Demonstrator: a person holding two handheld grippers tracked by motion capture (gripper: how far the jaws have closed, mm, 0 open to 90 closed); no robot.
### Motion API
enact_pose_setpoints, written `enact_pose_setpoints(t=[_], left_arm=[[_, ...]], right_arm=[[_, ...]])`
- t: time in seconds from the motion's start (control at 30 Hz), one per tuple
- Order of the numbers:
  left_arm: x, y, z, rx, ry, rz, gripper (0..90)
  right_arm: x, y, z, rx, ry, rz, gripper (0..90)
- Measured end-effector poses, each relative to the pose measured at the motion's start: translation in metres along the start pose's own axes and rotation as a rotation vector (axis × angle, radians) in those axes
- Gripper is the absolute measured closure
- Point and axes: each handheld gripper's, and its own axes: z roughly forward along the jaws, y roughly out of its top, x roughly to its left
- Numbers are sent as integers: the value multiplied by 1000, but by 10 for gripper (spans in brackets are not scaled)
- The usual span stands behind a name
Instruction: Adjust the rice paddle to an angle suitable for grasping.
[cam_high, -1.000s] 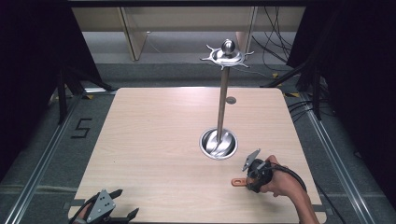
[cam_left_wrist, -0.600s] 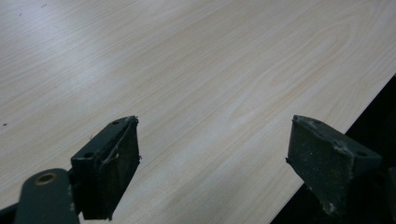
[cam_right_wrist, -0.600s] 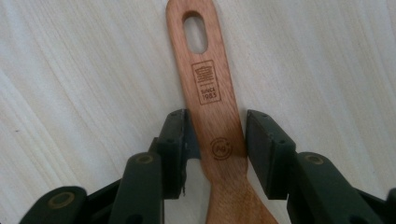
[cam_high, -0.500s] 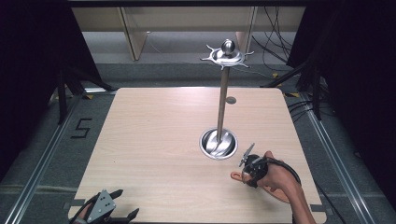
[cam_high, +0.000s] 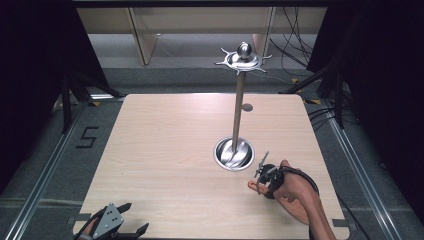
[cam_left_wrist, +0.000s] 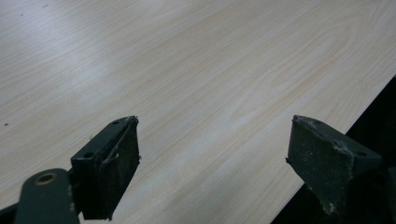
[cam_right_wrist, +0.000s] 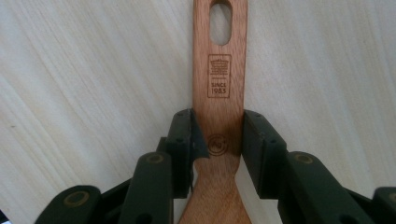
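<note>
My right gripper (cam_right_wrist: 218, 126) is shut on the flat handle of a wooden utensil (cam_right_wrist: 219, 56). The handle has an oval hole near its end and an engraved mark, and it lies against the light wooden table (cam_high: 165, 150). Its jaws have just been closing, and both pads now press the handle's sides. In the high view the right gripper (cam_high: 261, 181) sits low near the table's front right, just right of the round base (cam_high: 233, 153) of a tall metal stand (cam_high: 239, 100). My left gripper (cam_high: 136, 216) rests at the front left corner, open and holding nothing (cam_left_wrist: 212, 135).
The stand carries a ring of hooks and a ball at its top (cam_high: 243, 59). A small round disc (cam_high: 247, 107) lies on the table behind the pole. Cables and dark frames surround the table; its front edge runs right by the left gripper.
The right hand has edged slightly up and left toward the stand's base and turned a little. The left gripper has stayed put.
</note>
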Motion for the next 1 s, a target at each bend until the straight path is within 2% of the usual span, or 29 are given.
enact_pose_setpoints(t=[0.03, 0.07, 0.13, 0.3, 0.33, 0.43, 0.47, 0.57, 0.6, 0.63, 0.77, 0.8, 0.87, 0.9, 1.0], left_arm=[[0, 0, 0, 0, 0, 0, 161], [0, 0, 0, 0, -3, -2, 161], [0, 0, 0, -2, 1, -3, 161], [0, 0, 0, 0, 1, 0, 161], [0, 0, 0, 0, 1, 0, 161], [0, 0, 0, 0, -4, 0, 161], [1, 0, -1, 12, 10, 13, 161], [1, 0, -1, 7, 8, 10, 161], [1, 0, -2, 8, 8, 10, 161], [1, 0, -2, 9, 9, 11, 161], [0, 0, -1, 0, 6, 2, 162], [1, 0, -2, 8, 8, 9, 161], [1, 0, -2, 11, 6, 9, 161], [1, 0, -2, 9, 5, 9, 162], [1, 1, -2, 1, 4, -1, 162]], right_arm=[[1, 0, 0, 5, -14, 3, 663], [-1, 0, 1, 6, -27, -27, 663], [1, 0, 0, 13, -33, -14, 664], [4, 1, 0, 40, -69, -18, 669], [3, 1, 0, 37, -72, -38, 669], [3, 1, 0, 34, -83, -41, 669], [1, 0, 0, 25, -91, -51, 669], [1, -3, 0, 24, -94, -29, 669], [-1, -5, 0, 0, -85, -41, 669], [0, -6, -1, 1, -88, -11, 670], [-3, -11, -5, -14, -96, 12, 670], [-4, -15, -9, -44, -88, 30, 670], [-6, -16, -10, -59, -84, 22, 670], [-7, -21, -14, -112, -103, 61, 670], [-11, -28, -23, -173, -89, 77, 670]])
